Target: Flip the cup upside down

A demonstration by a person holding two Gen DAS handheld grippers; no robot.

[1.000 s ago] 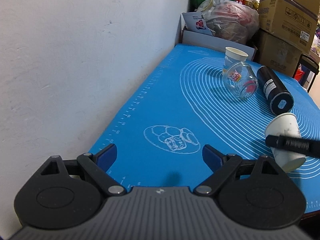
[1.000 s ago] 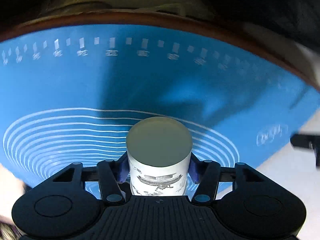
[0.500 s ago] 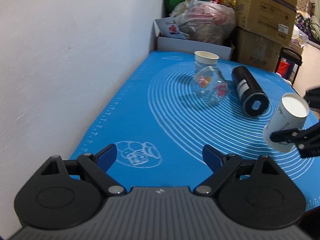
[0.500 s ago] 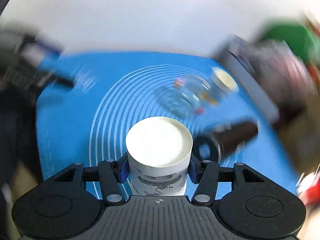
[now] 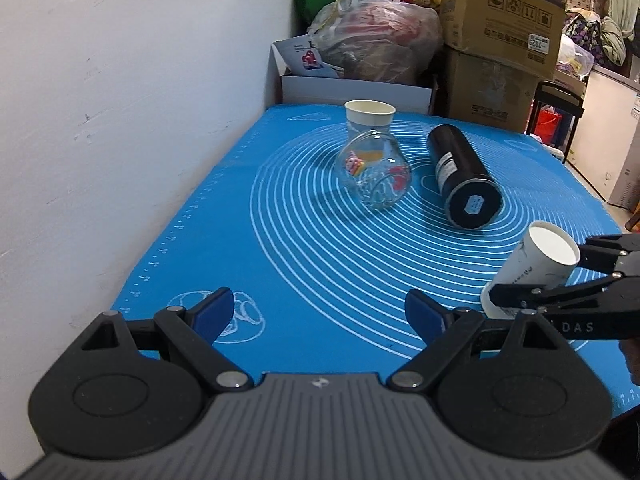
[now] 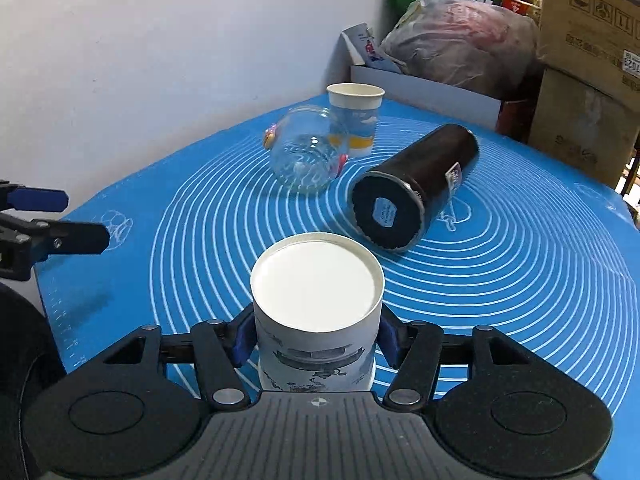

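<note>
My right gripper [image 6: 316, 340] is shut on a white paper cup [image 6: 316, 304] with a printed picture, its flat bottom facing up and toward the camera. In the left wrist view the cup [image 5: 532, 264] is tilted, bottom up, with its rim near the blue mat [image 5: 320, 248], held by the right gripper [image 5: 548, 276] at the mat's right front. My left gripper [image 5: 320, 312] is open and empty over the mat's front left edge; it also shows in the right wrist view [image 6: 48, 220].
A clear glass jar [image 5: 374, 172] and a black cylinder [image 5: 462, 176] lie on their sides mid-mat. A second paper cup [image 5: 370, 118] stands upright behind the jar. A white wall runs along the left. Boxes [image 5: 504, 40] and bags crowd the far end.
The right gripper has swung round and turned the cup from rim-down-sideways to bottom up, lowering it toward the mat. The left gripper pulled back and tilted up a little.
</note>
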